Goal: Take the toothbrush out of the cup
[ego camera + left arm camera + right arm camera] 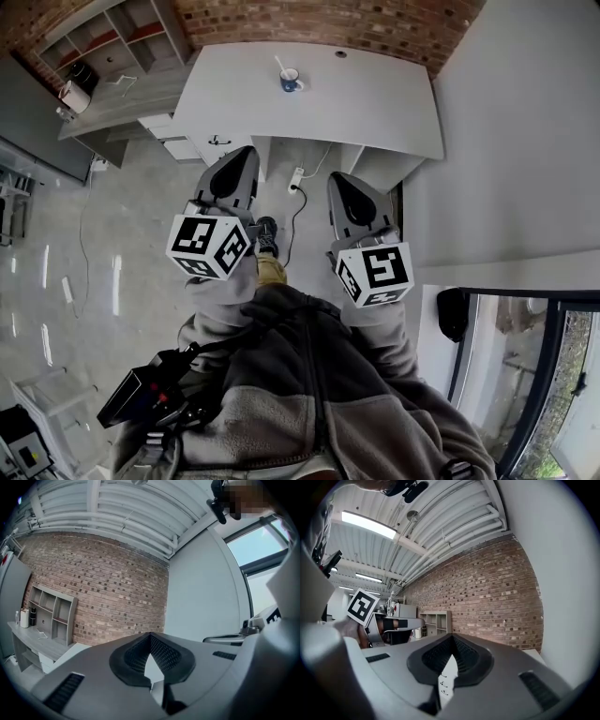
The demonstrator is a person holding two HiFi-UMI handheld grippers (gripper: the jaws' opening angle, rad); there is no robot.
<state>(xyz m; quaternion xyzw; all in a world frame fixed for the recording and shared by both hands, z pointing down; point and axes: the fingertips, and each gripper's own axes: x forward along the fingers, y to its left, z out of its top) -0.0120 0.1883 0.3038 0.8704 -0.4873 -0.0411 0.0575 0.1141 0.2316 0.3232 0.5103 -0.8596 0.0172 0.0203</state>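
Note:
A blue cup (290, 82) stands on the far part of the white table (375, 103), and a white toothbrush (279, 66) leans out of it to the left. Both grippers hover over the floor in front of the table, well short of the cup. My left gripper (247, 154) is shut with nothing in it, its jaws meeting at the tip (150, 635). My right gripper (336, 179) is also shut and empty (452, 637). Neither gripper view shows the cup; both point up at the brick wall and ceiling.
A grey shelf unit (103, 42) stands on a counter at the back left, beside a drawer unit (173, 141). A power strip with a black cable (294, 178) lies on the floor under the table. A white wall (525, 141) runs along the right.

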